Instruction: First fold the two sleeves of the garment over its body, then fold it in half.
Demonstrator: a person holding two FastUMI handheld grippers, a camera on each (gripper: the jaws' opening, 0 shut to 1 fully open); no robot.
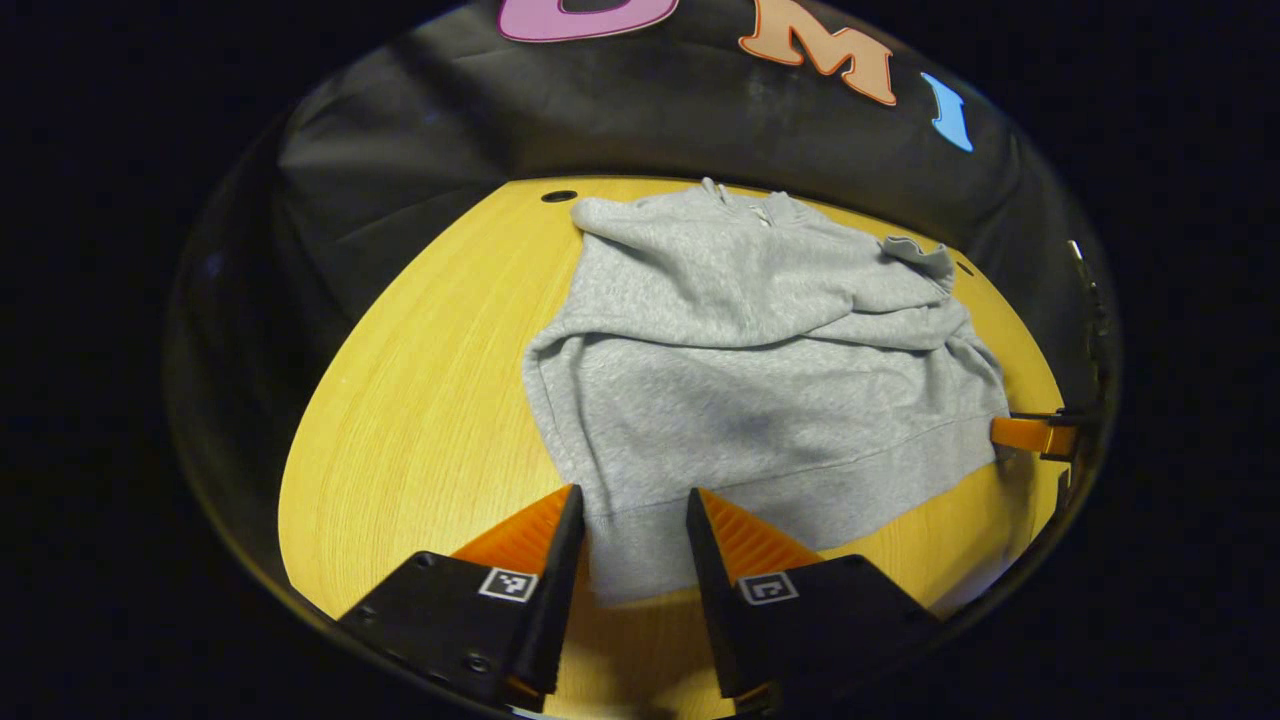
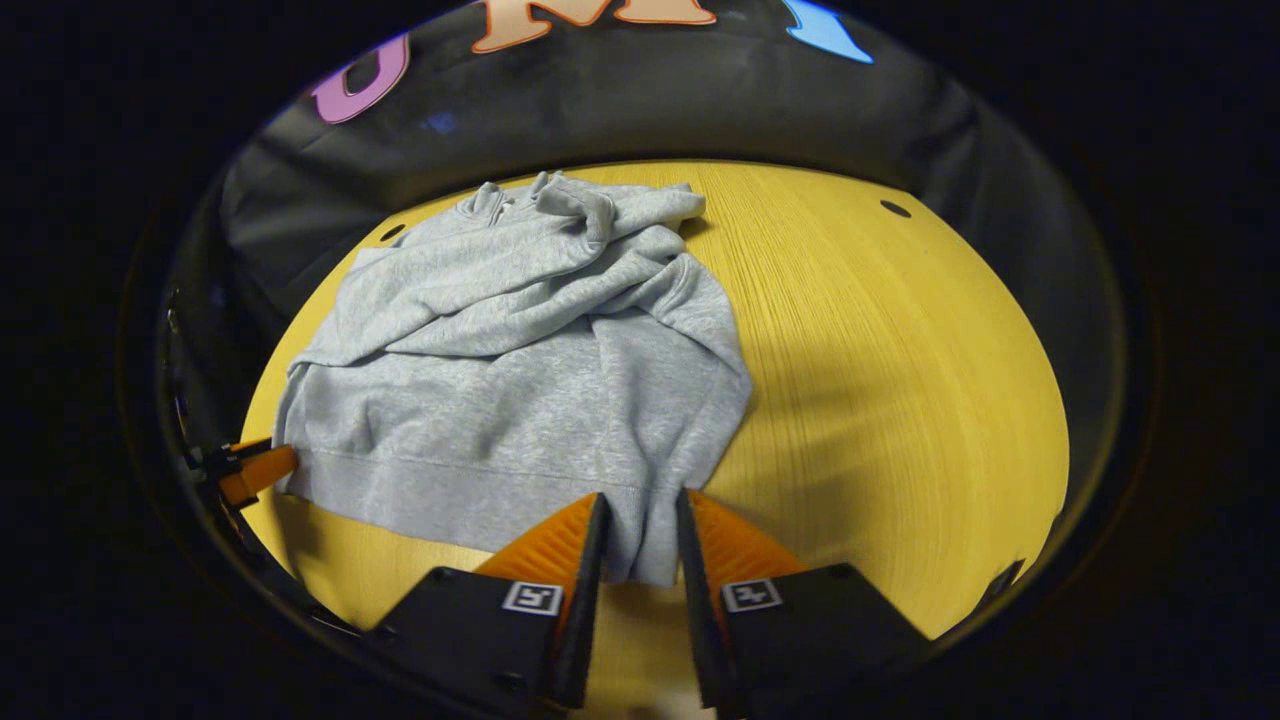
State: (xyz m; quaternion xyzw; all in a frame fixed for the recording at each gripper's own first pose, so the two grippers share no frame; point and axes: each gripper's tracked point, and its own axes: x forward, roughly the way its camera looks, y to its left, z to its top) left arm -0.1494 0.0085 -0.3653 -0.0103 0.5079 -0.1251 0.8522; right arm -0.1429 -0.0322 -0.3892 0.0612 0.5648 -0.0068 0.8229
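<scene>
hem: near edge of the sweatshirt, by the tabletop's near edge
left gripper: fingers open around hem corner
right gripper: fingers narrowly open around other corner
fold: away, toward collar

The left gripper and the right gripper each point forward, low, fingers parted narrowly around cloth.
</scene>
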